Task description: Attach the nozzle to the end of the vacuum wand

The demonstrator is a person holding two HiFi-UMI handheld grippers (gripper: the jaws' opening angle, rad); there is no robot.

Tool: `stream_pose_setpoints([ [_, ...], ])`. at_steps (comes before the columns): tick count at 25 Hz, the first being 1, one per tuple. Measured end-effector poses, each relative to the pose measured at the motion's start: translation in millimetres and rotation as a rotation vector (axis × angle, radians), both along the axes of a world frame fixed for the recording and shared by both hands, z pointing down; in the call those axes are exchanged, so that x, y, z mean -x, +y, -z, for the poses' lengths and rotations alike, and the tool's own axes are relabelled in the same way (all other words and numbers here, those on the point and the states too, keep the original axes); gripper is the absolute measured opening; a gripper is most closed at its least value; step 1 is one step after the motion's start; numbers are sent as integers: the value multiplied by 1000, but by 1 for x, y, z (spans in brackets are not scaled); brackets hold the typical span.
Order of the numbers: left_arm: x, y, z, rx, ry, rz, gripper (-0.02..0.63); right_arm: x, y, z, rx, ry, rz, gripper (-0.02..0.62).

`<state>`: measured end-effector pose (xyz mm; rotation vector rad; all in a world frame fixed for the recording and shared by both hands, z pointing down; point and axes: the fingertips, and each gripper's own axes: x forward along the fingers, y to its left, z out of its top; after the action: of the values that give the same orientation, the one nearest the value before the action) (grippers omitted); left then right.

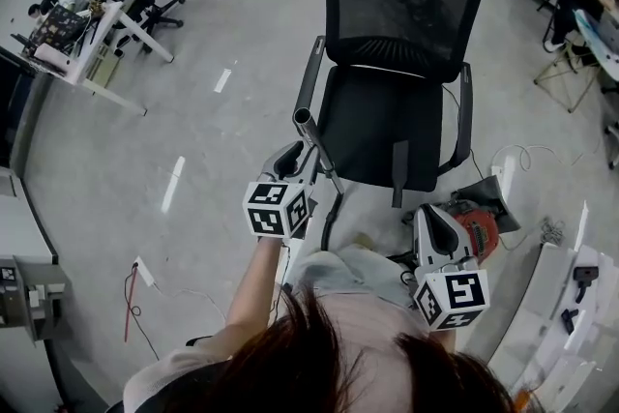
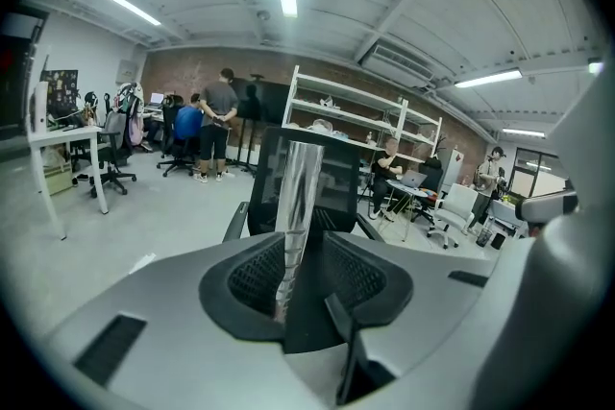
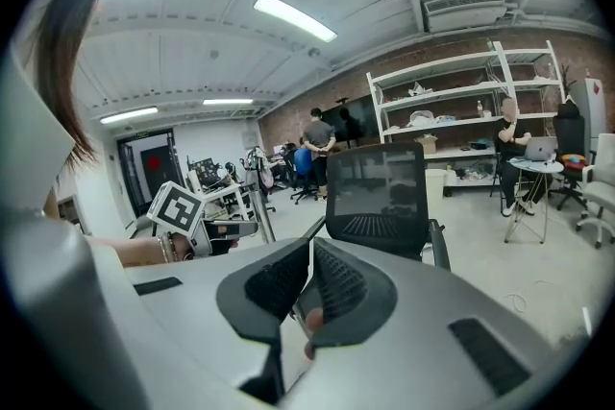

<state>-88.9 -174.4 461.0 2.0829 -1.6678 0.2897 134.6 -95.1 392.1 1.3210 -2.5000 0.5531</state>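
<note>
A: Nearest in the head view?
B: Hair (image 1: 319,372) at 6 o'clock.

A: Left gripper (image 1: 292,153)?
B: Just left of centre, in a hand. Stands open, pads apart, with the wand (image 1: 311,138) between them. In the left gripper view, rests along the left pad and keeps clear of the right one.

A: Lie of the wand?
B: Silver, running from the jaws toward 12 o'clock, open end uppermost, just beside the left armrest of the chair (image 1: 387,111).

A: Right gripper (image 1: 430,216)?
B: At 4 o'clock. Closed, pads together bar a thin slit. Points toward the chair in its own view.

A: Beside it?
B: Red vacuum (image 1: 476,229) on the floor, at 2 o'clock of that gripper, close by.

A: Nozzle?
B: Cannot tell for sure. Possibly the dark narrow piece (image 1: 399,171) hanging over the front edge of the seat, at 3 o'clock of the wand. Touched by neither gripper.

A: Farther off?
B: Desk (image 1: 87,44) at 10 o'clock. In the left gripper view, white shelves (image 2: 356,110) behind the chair, and people (image 2: 223,125) standing at 10 o'clock by a brick wall.
</note>
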Motion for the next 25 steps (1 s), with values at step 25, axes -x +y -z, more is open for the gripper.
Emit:
stream_pose_setpoints([
  [25,-1,-35,-31,63,-52,-31,160,-26,9,-20,72,23,-98,28],
])
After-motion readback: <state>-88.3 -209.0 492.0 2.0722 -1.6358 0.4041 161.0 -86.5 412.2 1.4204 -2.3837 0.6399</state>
